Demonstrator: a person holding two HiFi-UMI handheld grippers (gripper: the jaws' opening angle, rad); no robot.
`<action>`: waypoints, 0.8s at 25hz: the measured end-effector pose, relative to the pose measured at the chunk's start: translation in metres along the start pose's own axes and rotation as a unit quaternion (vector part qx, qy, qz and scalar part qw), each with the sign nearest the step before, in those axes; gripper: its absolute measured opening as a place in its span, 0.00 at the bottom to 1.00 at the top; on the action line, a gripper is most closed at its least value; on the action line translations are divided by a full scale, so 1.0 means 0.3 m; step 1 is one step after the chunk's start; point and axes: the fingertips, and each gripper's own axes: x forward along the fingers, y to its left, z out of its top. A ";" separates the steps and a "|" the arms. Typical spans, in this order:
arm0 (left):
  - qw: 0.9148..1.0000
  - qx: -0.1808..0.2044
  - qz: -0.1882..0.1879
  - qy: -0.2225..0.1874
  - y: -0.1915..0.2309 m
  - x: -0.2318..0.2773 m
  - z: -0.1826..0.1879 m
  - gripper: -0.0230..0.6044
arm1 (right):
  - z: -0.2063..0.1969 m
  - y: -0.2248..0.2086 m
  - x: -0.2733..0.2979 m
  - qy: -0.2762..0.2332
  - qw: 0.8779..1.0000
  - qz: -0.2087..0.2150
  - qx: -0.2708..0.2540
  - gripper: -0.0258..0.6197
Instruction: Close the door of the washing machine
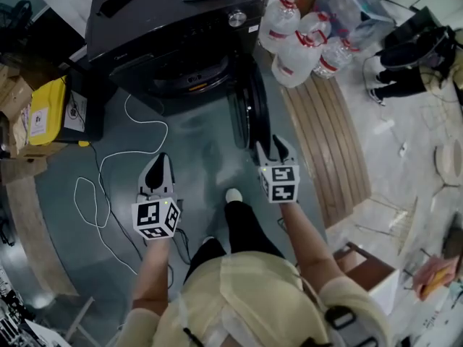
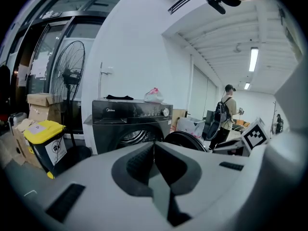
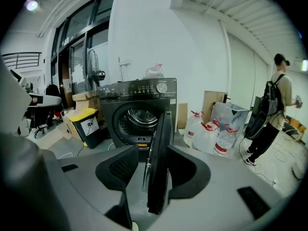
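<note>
A black front-loading washing machine (image 1: 166,27) stands ahead of me, its drum (image 3: 140,117) exposed. Its round door (image 1: 249,114) is swung wide open toward me and shows edge-on. My right gripper (image 1: 274,144) is open at the door's outer edge. In the right gripper view the door (image 3: 161,143) stands between the jaws of the right gripper (image 3: 154,154), with a gap on the left side. My left gripper (image 1: 158,163) hangs over the floor left of the door, shut on nothing. In the left gripper view the left gripper (image 2: 154,150) faces the washing machine (image 2: 130,119).
A white cable (image 1: 108,172) loops on the floor by the left gripper. A yellow-lidded bin (image 1: 47,114) sits left of the machine. Water jugs (image 1: 300,45) and a wooden board (image 1: 329,143) lie to the right. A person with a backpack (image 3: 272,114) stands far right.
</note>
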 end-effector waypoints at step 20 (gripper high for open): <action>0.999 0.014 0.028 0.029 0.020 0.146 -0.042 0.02 | -0.070 -0.074 0.175 0.069 0.997 0.022 0.010 0.29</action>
